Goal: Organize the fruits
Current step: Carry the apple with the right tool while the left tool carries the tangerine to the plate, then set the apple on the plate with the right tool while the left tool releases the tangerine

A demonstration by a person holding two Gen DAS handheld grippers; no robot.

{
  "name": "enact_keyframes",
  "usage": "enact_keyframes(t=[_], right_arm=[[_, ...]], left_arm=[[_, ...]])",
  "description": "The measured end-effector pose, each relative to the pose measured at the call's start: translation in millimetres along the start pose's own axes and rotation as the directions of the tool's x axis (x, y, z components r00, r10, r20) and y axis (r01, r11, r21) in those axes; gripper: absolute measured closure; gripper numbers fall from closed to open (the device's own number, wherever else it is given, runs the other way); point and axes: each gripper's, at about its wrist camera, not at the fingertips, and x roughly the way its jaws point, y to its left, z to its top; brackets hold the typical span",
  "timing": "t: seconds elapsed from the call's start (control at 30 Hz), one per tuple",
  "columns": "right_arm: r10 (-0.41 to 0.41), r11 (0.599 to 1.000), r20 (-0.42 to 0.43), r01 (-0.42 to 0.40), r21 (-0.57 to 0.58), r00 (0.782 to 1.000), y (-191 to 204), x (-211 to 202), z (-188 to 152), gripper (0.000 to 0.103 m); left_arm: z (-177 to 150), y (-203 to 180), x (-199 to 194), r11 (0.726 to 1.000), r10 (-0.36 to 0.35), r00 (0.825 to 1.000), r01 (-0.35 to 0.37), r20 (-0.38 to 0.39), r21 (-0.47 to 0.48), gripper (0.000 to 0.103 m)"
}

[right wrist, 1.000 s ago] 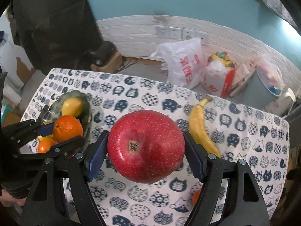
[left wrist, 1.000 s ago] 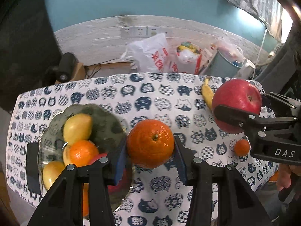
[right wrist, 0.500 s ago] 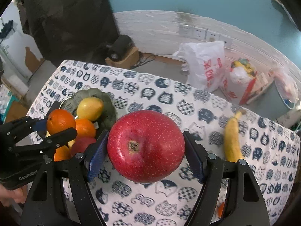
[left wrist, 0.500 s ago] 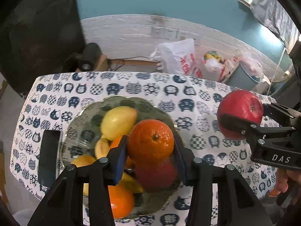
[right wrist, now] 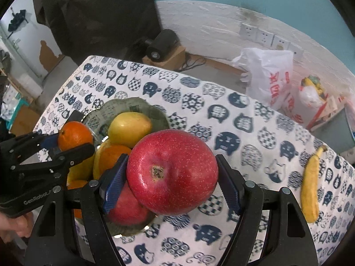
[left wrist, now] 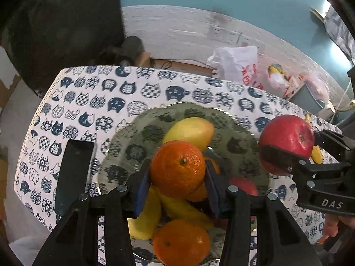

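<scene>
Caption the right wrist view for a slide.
Right gripper holds a red apple beside the fruit bowl; a banana lies on the tablecloth.

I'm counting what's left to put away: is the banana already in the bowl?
No, the banana lies on the tablecloth, well apart from the bowl of fruit.

both grippers [left wrist: 177, 173] [right wrist: 172, 173] clamped, angled downward

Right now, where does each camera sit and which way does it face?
Left wrist: on the left gripper, angled down over the bowl; its orange fills the centre.
Right wrist: on the right gripper, angled down at the bowl's edge; holds the apple.
Shared: bowl, both fruits, each other's gripper.
</scene>
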Motion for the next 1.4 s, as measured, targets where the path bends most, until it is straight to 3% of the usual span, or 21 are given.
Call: enact_keyframes(t=[0.53, 0.67, 1.07, 1.4], right_arm=[[0.015, 0.999, -0.051, -0.017, -0.031, 0.999, 22, 41, 5, 0.026], [0.035, 0.999, -0.059, -0.036, -0.012, 0.998, 20, 42, 5, 0.026], [0.045, 0.999, -0.046, -0.045, -0.009, 0.998, 18, 31, 4, 0.025], [-0.022, 0.999, -0.017, 0.022, -0.035, 1.0, 9, 4, -1, 0.025]], left_arm=[[-5, 41, 36, 0.991, -0.047, 0.996, 0.037, -0.072, -0.13, 0.056], [-4, 40, 35, 0.992, -0.025, 0.997, 0.016, -0.068, -0.127, 0.05], [-4, 29, 24, 0.996, -0.007, 0.998, 0.001, -0.065, -0.092, 0.049], [-6, 6, -4, 1.0, 0.011, 1.0, -0.011, -0.02, -0.011, 0.035]])
